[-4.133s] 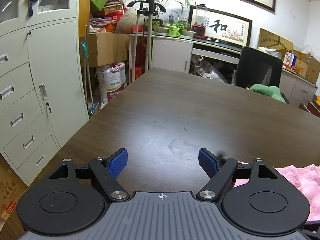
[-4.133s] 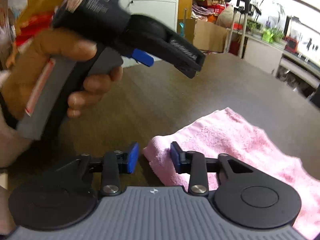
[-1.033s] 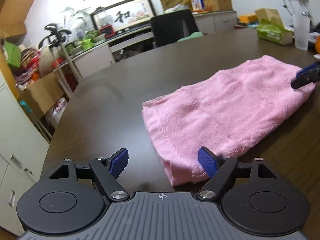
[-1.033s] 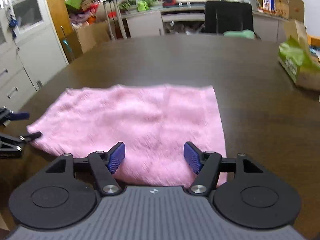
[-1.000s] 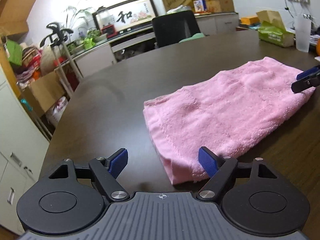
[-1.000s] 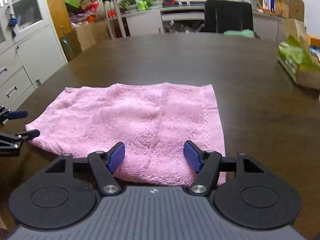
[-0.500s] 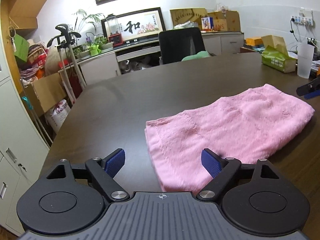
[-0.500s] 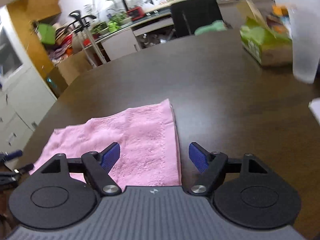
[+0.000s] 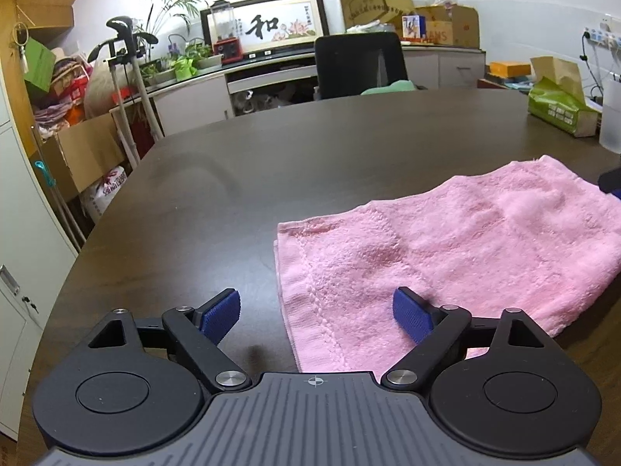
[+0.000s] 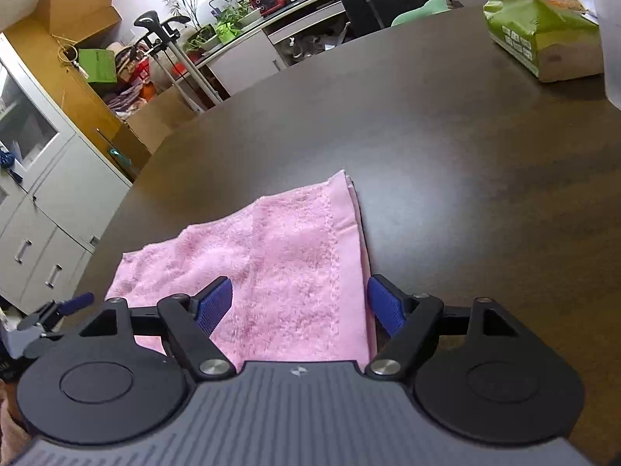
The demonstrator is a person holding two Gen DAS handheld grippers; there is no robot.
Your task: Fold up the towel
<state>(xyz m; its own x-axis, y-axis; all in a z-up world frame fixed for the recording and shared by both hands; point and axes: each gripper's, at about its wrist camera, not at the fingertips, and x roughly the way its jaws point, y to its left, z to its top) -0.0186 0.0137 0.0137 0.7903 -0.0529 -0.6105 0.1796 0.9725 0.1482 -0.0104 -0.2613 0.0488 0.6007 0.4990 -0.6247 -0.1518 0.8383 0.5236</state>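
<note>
My left tongs point(image 9: 316, 312) are opening over the towel's point(image 9: 446, 248) corner; my right tongs point(image 10: 300, 305) gape, gripping nothing.

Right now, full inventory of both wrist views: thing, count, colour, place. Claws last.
pink terry towel: 1, pink, lying flat on the table, already doubled over.
dark wooden table: 1, dark brown, under the towel.
green tissue box: 1, green, far right of the table.
translucent plastic cup: 1, frosted white, right table edge near the box.
black office chair: 1, black, behind the table's far side.
framed calligraphy picture: 1, dark frame, on the back counter.
left claw: 1, black with blue pads, jaws opening, straddling the towel's near left corner.
right claw: 1, black with blue pads, open over the towel's right edge.
</note>
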